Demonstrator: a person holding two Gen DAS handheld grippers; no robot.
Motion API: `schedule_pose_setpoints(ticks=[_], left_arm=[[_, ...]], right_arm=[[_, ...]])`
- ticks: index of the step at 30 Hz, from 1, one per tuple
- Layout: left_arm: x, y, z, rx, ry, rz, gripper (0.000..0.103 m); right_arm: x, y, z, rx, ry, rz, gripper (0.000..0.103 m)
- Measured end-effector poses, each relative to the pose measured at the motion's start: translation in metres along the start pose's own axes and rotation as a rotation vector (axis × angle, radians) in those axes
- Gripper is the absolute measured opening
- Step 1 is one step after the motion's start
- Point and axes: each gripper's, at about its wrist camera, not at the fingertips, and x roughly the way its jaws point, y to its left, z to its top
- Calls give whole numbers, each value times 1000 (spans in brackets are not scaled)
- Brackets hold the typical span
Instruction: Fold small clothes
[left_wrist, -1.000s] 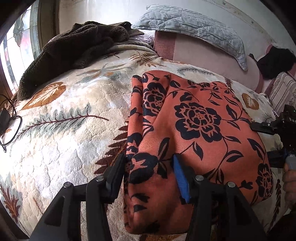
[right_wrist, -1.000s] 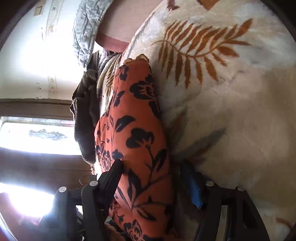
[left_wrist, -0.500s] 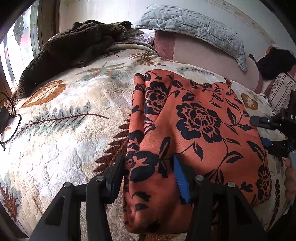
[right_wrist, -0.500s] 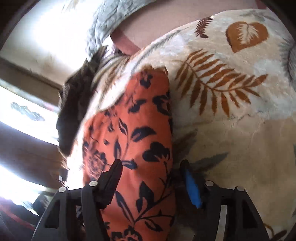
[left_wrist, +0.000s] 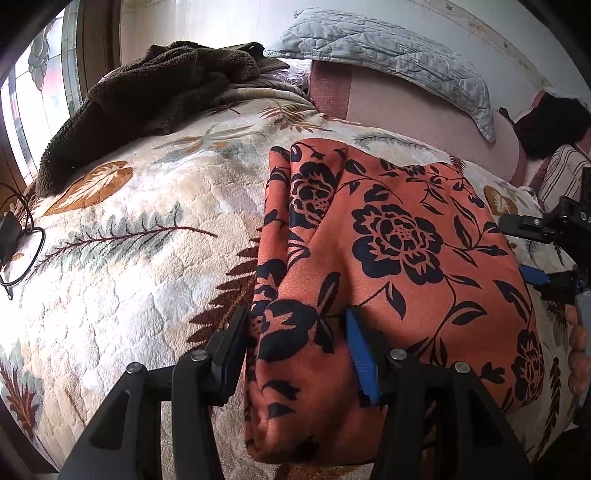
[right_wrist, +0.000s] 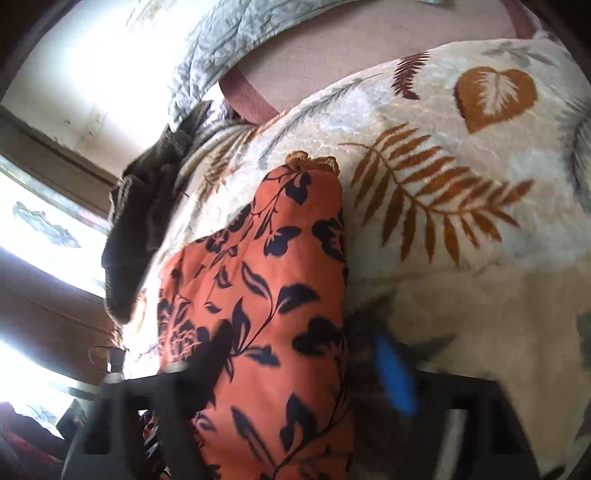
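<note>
- The orange cloth (left_wrist: 399, 266) with dark blue flowers lies folded in layers on the bed's leaf-patterned blanket (left_wrist: 122, 258), lying right of centre in the left wrist view.
- The left gripper (left_wrist: 295, 343) sits at the near left corner of the cloth. Its two fingers stand a fair way apart with a thick fold of the cloth bunched between them; the black finger (left_wrist: 231, 345) touches the fold's left side and the blue-padded finger (left_wrist: 360, 354) presses into the fabric on the right. It grips the cloth rather loosely.
- The right gripper (left_wrist: 532, 251) shows at the right edge of the left wrist view, at the cloth's right border, its fingers spread apart one above the other. The person's hand (left_wrist: 578, 350) shows just below it.
- In the right wrist view the picture is blurred near the fingers. The cloth (right_wrist: 266, 295) runs between the right gripper's (right_wrist: 295, 354) black finger (right_wrist: 210, 354) and its blue-padded finger (right_wrist: 393, 373), which lies on the blanket (right_wrist: 461, 240) just beside the cloth's edge. The fingers are wide and not squeezing the fabric.
- A dark brown fleece (left_wrist: 147, 99) is heaped at the far left of the bed, well apart from the cloth.
- A grey quilted pillow (left_wrist: 388, 51) rests on the pink headboard (left_wrist: 406, 110) behind the cloth.
- A black cable (left_wrist: 18, 240) lies at the blanket's left edge.
</note>
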Motion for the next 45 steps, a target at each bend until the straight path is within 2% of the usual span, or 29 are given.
schedule_pose_setpoints(ticks=[3,5,7,8,9,10,12,13,14,16,18,20,23,26,27,28,29,30,31,32,34,36,37,38,39,40,41,42,45], left_arm=[[-7,4,1,-13,6,-24,54],[-23,10,8,-27,-9,-89,54],[-36,21,20,-65,-36,-174,65],[-38,29,26,-98,-33,-209,78],[-36,37,31,-136,-25,-247,83],[-29,43,36,-166,1,-287,83],[-3,51,42,-199,106,-376,83],[11,52,43,-212,147,-385,83],[22,53,42,-219,177,-367,79],[43,50,37,-222,241,-388,45],[49,53,34,-260,249,-421,37],[46,51,34,-252,240,-427,29],[31,37,37,-216,195,-404,26],[24,21,37,-235,190,-456,28],[28,14,34,-222,207,-443,35],[35,7,32,-179,224,-397,37],[42,1,30,-138,236,-337,52],[42,-1,30,-126,219,-300,66],[37,1,30,-127,198,-293,67],[31,3,31,-131,186,-300,68],[25,5,33,-125,153,-324,68],[38,6,31,-117,207,-343,67],[51,3,30,-125,255,-370,67],[54,3,29,-148,235,-378,59],[57,3,32,-158,247,-426,28],[55,0,35,-169,251,-436,28],[48,-5,39,-142,224,-408,26],[40,-14,41,-106,199,-393,25],[26,-36,58,-99,144,-438,25]], right_arm=[[-15,-7,-19,9,3,19,85],[-20,-7,-32,1,19,31,85],[-20,-6,-39,-18,42,57,85],[-20,-7,-41,-30,52,73,85],[-18,-7,-41,-41,61,84,85],[-16,-7,-42,-46,69,93,85],[-8,-11,-40,-32,82,109,85],[1,-12,-37,-18,97,115,85],[8,-14,-35,-4,112,120,85],[25,-14,-30,10,141,152,84],[37,-7,-26,-22,169,149,57],[41,0,-24,-49,190,122,43],[20,22,-19,-141,147,104,37],[-12,26,-15,-181,95,93,39],[-15,19,-16,-170,92,73,42],[-11,7,-17,-143,105,48,53],[-4,-7,-18,-111,128,17,61],[3,-22,-19,-60,154,-9,63],[5,-35,-21,-2,166,32,64],[3,-45,-23,45,161,110,65],[-3,-52,-23,68,114,176,69],[-1,-52,-20,76,92,203,73],[9,-50,-18,83,120,212,73],[25,-43,-17,66,184,205,71],[37,-34,-18,7,230,158,66],[37,-24,-17,-52,221,120,49],[33,-15,-16,-92,220,111,40],[23,-6,-12,-130,197,110,38],[-17,11,4,-226,112,86,36]])
